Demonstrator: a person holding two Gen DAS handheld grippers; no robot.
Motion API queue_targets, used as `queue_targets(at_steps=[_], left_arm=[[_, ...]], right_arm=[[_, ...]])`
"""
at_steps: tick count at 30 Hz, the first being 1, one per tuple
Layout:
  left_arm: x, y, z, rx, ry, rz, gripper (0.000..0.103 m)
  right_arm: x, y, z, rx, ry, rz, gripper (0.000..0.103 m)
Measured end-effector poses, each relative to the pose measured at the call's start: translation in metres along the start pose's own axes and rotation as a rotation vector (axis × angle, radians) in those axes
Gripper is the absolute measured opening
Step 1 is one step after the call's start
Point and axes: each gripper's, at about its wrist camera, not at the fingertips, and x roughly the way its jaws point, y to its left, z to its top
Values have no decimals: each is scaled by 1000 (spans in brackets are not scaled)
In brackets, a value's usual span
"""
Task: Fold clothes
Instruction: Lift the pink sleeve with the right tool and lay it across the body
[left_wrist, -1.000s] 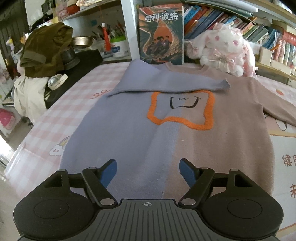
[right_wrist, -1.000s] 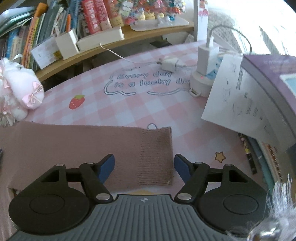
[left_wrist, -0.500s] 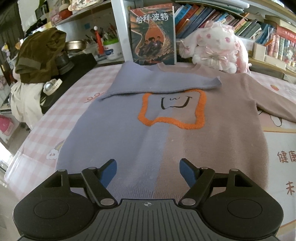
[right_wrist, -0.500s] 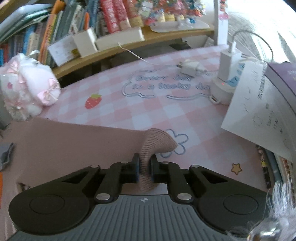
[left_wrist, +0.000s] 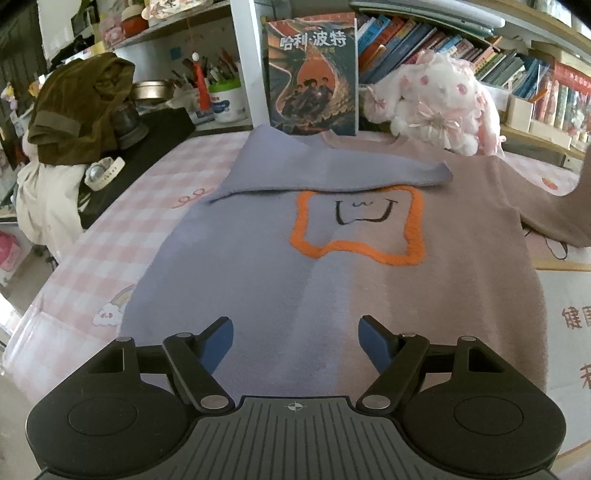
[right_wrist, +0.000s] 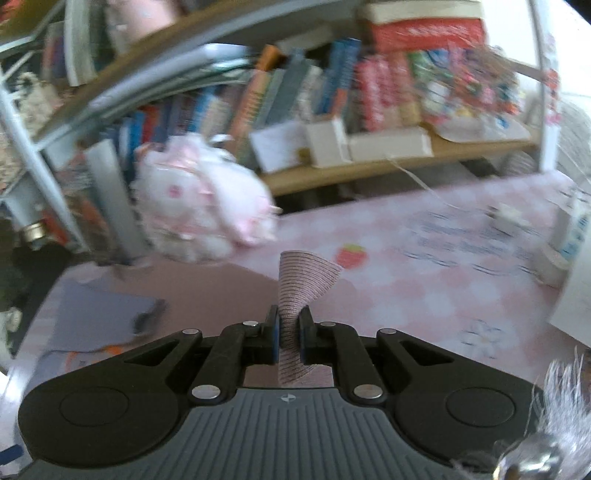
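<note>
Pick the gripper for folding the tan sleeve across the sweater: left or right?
Right. The right gripper is shut on the tan sleeve cuff. The left gripper is open and empty over the sweater hem.

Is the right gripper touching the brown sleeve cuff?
Touching. The right wrist view shows the right gripper with its jaws shut on the ribbed brown sleeve cuff.

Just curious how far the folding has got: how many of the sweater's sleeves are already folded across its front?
1. The lilac sleeve lies folded across the sweater, above the orange design. The brown sleeve is not down yet: the right gripper holds its cuff.
</note>
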Motion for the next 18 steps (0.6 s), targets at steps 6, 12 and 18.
queue_targets(at_steps=[6,12,18], left_arm=[[4,34,0,-8,-31,-44,77],[7,69,5,54,-88,-123,77],[10,100,5,136,-136,-204,77]], right_arm=[[6,52,1,-38,-11,25,9],[14,124,4,-68,-44,27,9],[31,202,9,-131,-79,11,9]])
